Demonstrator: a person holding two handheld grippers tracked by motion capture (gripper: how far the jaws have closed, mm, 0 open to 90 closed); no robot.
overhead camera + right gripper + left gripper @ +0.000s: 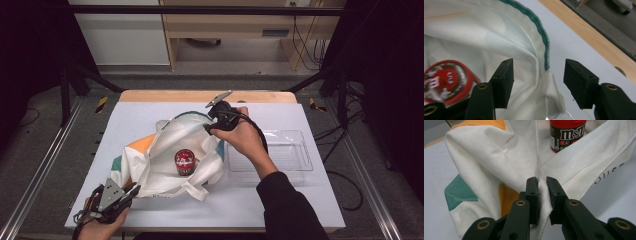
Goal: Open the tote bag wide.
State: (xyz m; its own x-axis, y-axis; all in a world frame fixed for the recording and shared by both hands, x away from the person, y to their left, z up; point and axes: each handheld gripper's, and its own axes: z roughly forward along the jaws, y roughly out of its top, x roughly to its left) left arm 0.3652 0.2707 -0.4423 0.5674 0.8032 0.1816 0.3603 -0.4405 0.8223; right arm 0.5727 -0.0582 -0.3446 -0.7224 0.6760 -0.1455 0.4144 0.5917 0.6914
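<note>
With the left gripper (541, 187) pinching the bag (165, 150) hem and the right gripper (537, 80) released at the rim, we next lift out the jar (185, 162) inside the bag.

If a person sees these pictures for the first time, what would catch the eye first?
Probably the red candy jar, standing inside the open white cloth bag in the middle of the table. Next, the left gripper pinching the bag's near edge, and the right gripper open around its far, green-trimmed rim. A clear plastic tray lies right of the bag.
</note>
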